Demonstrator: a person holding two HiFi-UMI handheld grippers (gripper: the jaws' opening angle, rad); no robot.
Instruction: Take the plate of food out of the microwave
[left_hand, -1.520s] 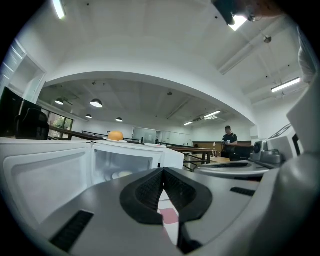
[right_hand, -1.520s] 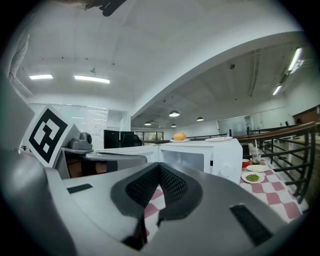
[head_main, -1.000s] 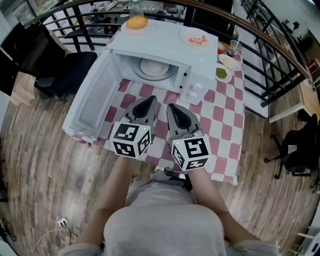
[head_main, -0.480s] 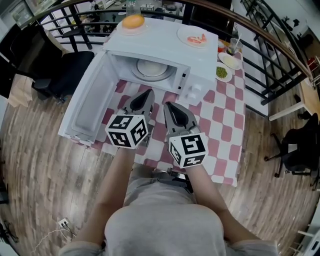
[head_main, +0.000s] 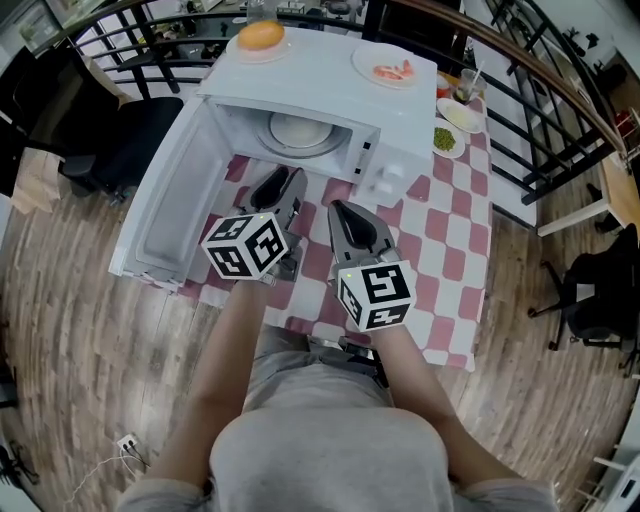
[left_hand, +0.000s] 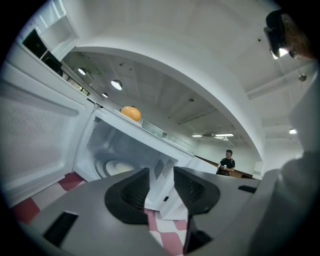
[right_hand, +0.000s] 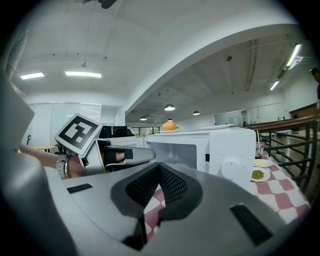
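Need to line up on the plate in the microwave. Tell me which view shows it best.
Head view: it looks down into the open microwave and shows most of the plate. The left gripper view catches only a flat sliver; the right gripper view shows the opening, no plate.

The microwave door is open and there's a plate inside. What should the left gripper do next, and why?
Probably ease the left gripper forward into the microwave, toward the near rim of the plate. Its jaws are opening with nothing between them, the door hangs wide open, and the plate sits untouched inside.
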